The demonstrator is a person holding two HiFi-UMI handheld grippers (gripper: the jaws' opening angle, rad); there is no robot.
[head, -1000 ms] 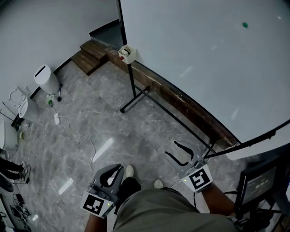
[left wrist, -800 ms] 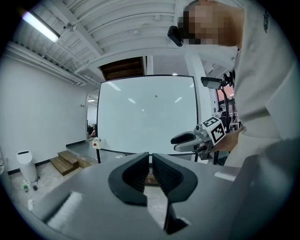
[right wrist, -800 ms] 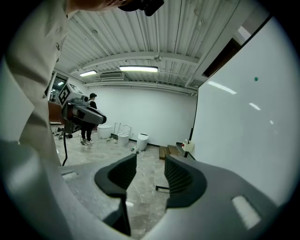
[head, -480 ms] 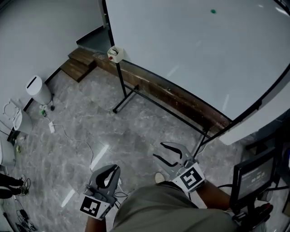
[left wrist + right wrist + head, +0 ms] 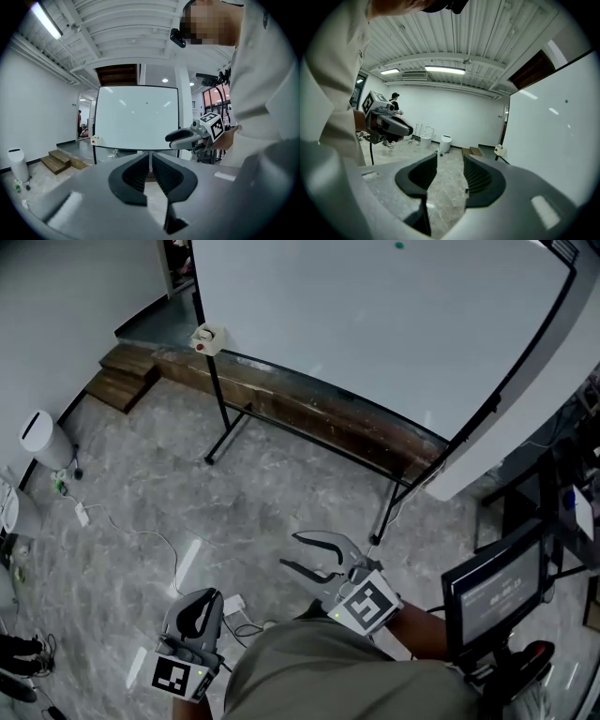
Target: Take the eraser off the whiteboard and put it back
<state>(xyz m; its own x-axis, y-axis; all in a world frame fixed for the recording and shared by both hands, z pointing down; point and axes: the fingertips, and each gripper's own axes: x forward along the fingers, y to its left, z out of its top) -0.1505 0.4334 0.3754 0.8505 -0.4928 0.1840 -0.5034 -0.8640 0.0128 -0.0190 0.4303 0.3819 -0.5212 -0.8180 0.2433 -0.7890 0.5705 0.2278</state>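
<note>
A big whiteboard (image 5: 375, 324) on a black stand fills the top of the head view; it also shows in the left gripper view as the whiteboard (image 5: 138, 117) straight ahead. A small green dot (image 5: 400, 246) sits high on it. A small white holder with a red spot (image 5: 208, 337) hangs at its lower left corner. I cannot make out an eraser for certain. My right gripper (image 5: 289, 550) is open and empty, held over the floor short of the board's right leg. My left gripper (image 5: 202, 615) is shut on nothing, low at the left by my body.
The stand's black legs (image 5: 220, 418) and a long wooden ledge (image 5: 309, 418) run under the board. Wooden steps (image 5: 122, 376) and a white bin (image 5: 42, 437) stand at the left, with a cable (image 5: 131, 532) on the marble floor. A monitor on a stand (image 5: 492, 592) is close at the right.
I have walked to the right along the board, so the board and holder slid left in view. The right gripper reaches further forward; the left one sits lower. The jaws look unchanged.
</note>
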